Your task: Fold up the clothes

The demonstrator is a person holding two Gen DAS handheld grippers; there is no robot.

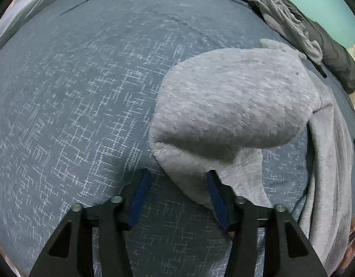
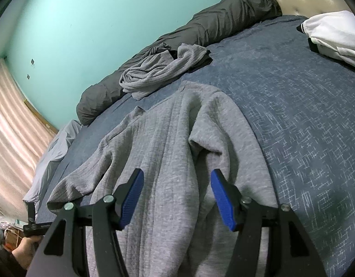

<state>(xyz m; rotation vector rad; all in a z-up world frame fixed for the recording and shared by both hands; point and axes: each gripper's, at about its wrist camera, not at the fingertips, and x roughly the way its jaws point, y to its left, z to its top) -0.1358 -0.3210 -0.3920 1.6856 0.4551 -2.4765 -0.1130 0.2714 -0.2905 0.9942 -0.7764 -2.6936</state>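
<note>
Grey fleece garment [image 2: 168, 138] sprawls across a blue patterned bedspread [image 2: 304, 115], partly bunched.

The left gripper [image 1: 178, 176] hovers low over the garment's near edge, jaws spread wide and gripping nothing; the right gripper [image 2: 177, 175] hangs above the fabric, likewise wide open and empty. A second grey garment [image 2: 159, 69] lies crumpled near a dark rolled duvet [image 2: 212, 30] by the teal wall [image 2: 85, 23].

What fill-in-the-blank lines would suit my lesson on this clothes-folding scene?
1. The grey sweatshirt lies on a ____ bedspread.
2. Both tongs, left and right, are ____.
3. The wall is ____.
4. The crumpled grey garment rests against a dark ____.

Missing: blue; open; turquoise; bolster
</note>
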